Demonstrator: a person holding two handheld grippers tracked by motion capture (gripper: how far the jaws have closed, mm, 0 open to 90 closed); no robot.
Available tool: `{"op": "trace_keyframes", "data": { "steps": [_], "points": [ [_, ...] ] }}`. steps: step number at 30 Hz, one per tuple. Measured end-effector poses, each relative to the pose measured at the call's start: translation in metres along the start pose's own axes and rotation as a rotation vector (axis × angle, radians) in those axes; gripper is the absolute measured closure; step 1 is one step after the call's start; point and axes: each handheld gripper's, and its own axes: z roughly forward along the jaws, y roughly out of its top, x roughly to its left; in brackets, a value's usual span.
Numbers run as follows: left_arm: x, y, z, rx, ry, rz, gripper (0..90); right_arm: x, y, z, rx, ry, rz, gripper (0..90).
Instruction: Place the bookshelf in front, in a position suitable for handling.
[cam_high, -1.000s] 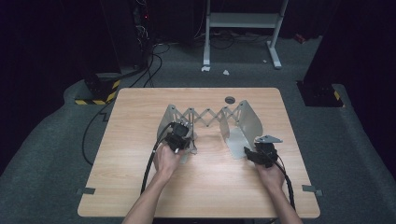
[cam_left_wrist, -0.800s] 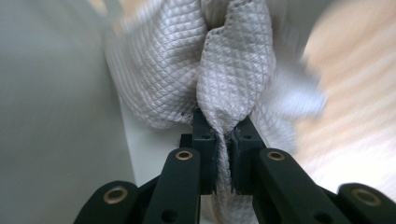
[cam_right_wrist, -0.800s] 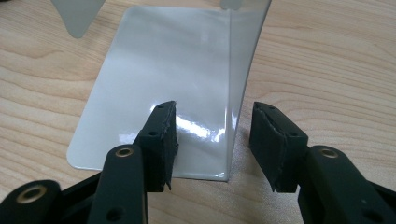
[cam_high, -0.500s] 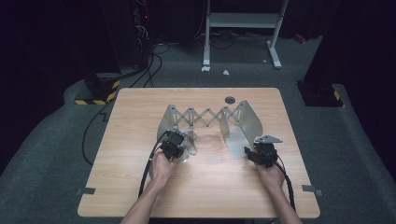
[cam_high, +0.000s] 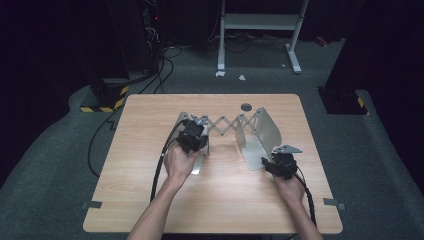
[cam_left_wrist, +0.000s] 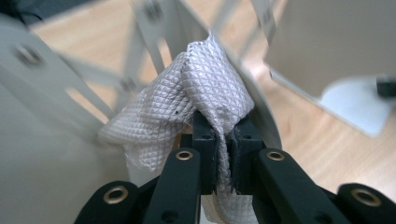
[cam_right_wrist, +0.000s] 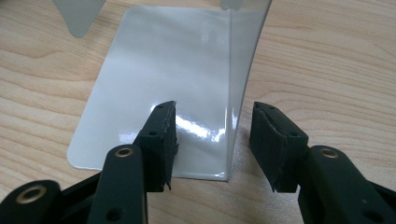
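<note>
We see a wooden table (cam_high: 150, 200) with a grey metal expandable rack (cam_high: 235, 122) sitting mid-table, towards the far side.

Left side: the left gripper (cam_high: 192, 140) sits over the left end plate of the rack (cam_high: 181, 120). In the left gripper view its jaws are clamped tight on a white quilted cloth (cam_left_wrist: 205, 88); the fabric is pinched between the pads and bunches up above them. The cloth is against the rack's left end, with the lattice bars (cam_left_wrist: 140, 46) just behind it. Blur is heavy there, so we can't tell whether the cloth touches the plate or just hangs in front of it.

Middle: the scissor lattice (cam_high: 227, 122) spans between the two end plates. A small dark round spot (cam_high: 245, 106) sits on the table just beyond it.

Right side: the right end plate (cam_high: 265, 127) stands upright with a flat foot (cam_right_wrist: 154, 84) lying on the table towards the near side. The right gripper (cam_high: 277, 165) is at the near edge of that foot. In the right gripper view its jaws stand apart, straddling the upright plate's near edge (cam_right_wrist: 236, 112), pads clear of the metal. They have just closed in slightly, with the plate edge between them but not gripped.
</note>
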Motion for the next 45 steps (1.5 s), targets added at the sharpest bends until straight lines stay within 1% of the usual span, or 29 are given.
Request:
{"op": "trace_keyframes", "data": {
  "steps": [3, 5, 7, 8, 9, 10, 12, 13, 16, 17, 19, 21, 22, 23, 26, 27, 29, 30, 33, 35, 36, 38, 39, 41, 42, 44, 45],
  "points": [
    [-0.009, -0.026, 0.016, 0.069, -0.017, 0.025, 82.9, 0.0, 0.0, 0.0, 0.001, 0.001, -0.001, 51.5],
    [-0.013, -0.042, 0.027, 0.112, -0.035, 0.025, 82.8, 0.0, 0.0, 0.0, 0.0, 0.001, -0.001, 51.4],
    [-0.014, -0.053, 0.037, 0.139, -0.042, 0.017, 82.8, 0.0, 0.0, 0.0, 0.001, 0.001, -0.001, 51.4],
    [-0.014, -0.056, 0.039, 0.144, -0.042, 0.005, 82.8, 0.0, 0.0, 0.0, 0.001, 0.001, -0.001, 51.4],
    [-0.011, -0.057, 0.042, 0.146, -0.03, 0.0, 82.8, 0.0, 0.0, 0.0, 0.001, 0.001, -0.001, 51.4],
    [-0.009, -0.056, 0.042, 0.151, -0.016, 0.006, 82.8, 0.0, 0.0, 0.0, 0.001, 0.001, -0.001, 51.4],
    [-0.002, -0.051, 0.047, 0.161, 0.049, 0.013, 82.8, 0.0, 0.0, 0.0, 0.001, 0.001, -0.001, 51.4],
    [0.001, -0.048, 0.05, 0.176, 0.08, 0.025, 82.8, 0.0, 0.0, 0.0, 0.001, 0.001, -0.001, 51.4],
    [0.006, -0.039, 0.061, 0.197, 0.121, 0.026, 82.8, 0.0, 0.0, 0.0, 0.001, 0.001, -0.001, 51.4],
    [0.006, -0.037, 0.065, 0.189, 0.134, 0.013, 82.9, 0.0, 0.0, 0.0, 0.001, 0.001, -0.001, 51.4],
    [0.009, -0.03, 0.075, 0.204, 0.159, -0.008, 82.9, 0.0, 0.0, 0.0, 0.001, 0.001, -0.001, 51.4],
    [0.012, -0.028, 0.081, 0.213, 0.181, -0.025, 82.9, 0.0, 0.0, 0.0, 0.001, 0.001, 0.0, 51.4],
    [0.013, -0.028, 0.082, 0.23, 0.183, -0.017, 82.9, 0.0, 0.0, 0.0, 0.001, 0.002, 0.0, 51.4],
    [0.014, -0.029, 0.083, 0.236, 0.187, -0.016, 82.9, 0.0, 0.0, 0.0, 0.001, 0.002, 0.0, 51.4],
    [0.013, -0.036, 0.079, 0.24, 0.202, 0.001, 82.9, 0.0, 0.0, 0.0, 0.0, 0.002, 0.001, 51.8],
    [0.013, -0.039, 0.076, 0.244, 0.204, 0.005, 82.9, 0.0, 0.0, 0.0, 0.0, 0.001, 0.001, 51.9],
    [0.014, -0.046, 0.068, 0.263, 0.195, 0.008, 83.0, 0.0, 0.0, 0.0, -0.001, 0.001, 0.002, 52.4],
    [0.014, -0.053, 0.062, 0.266, 0.189, 0.008, 83.0, 0.0, 0.0, 0.0, 0.0, 0.001, 0.006, 52.5],
    [0.012, -0.068, 0.049, 0.263, 0.186, 0.023, 83.0, 0.0, 0.0, 0.0, -0.001, 0.002, 0.001, 53.4],
    [0.014, -0.072, 0.045, 0.266, 0.179, 0.021, 82.9, 0.0, 0.0, 0.0, -0.001, 0.003, -0.001, 54.0],
    [0.014, -0.071, 0.046, 0.265, 0.175, 0.009, 82.8, 0.0, 0.0, 0.0, -0.001, 0.003, -0.002, 54.1],
    [0.015, -0.065, 0.05, 0.266, 0.179, 0.01, 82.7, 0.0, 0.0, 0.0, -0.001, 0.004, -0.002, 54.1],
    [0.013, -0.059, 0.055, 0.259, 0.177, 0.014, 82.6, 0.0, 0.0, 0.0, -0.001, 0.003, -0.003, 54.1],
    [0.01, -0.049, 0.066, 0.26, 0.195, 0.034, 82.2, 0.0, 0.0, 0.0, -0.001, 0.003, -0.003, 54.1],
    [0.008, -0.044, 0.072, 0.244, 0.206, 0.021, 82.2, 0.0, 0.0, 0.0, -0.001, 0.004, -0.002, 54.1],
    [0.011, -0.035, 0.08, 0.249, 0.22, 0.027, 82.2, 0.0, 0.0, 0.0, -0.001, 0.004, -0.002, 54.1],
    [0.012, -0.033, 0.081, 0.25, 0.222, 0.02, 82.2, 0.0, 0.0, 0.0, -0.001, 0.004, -0.002, 54.1]
  ]
}}
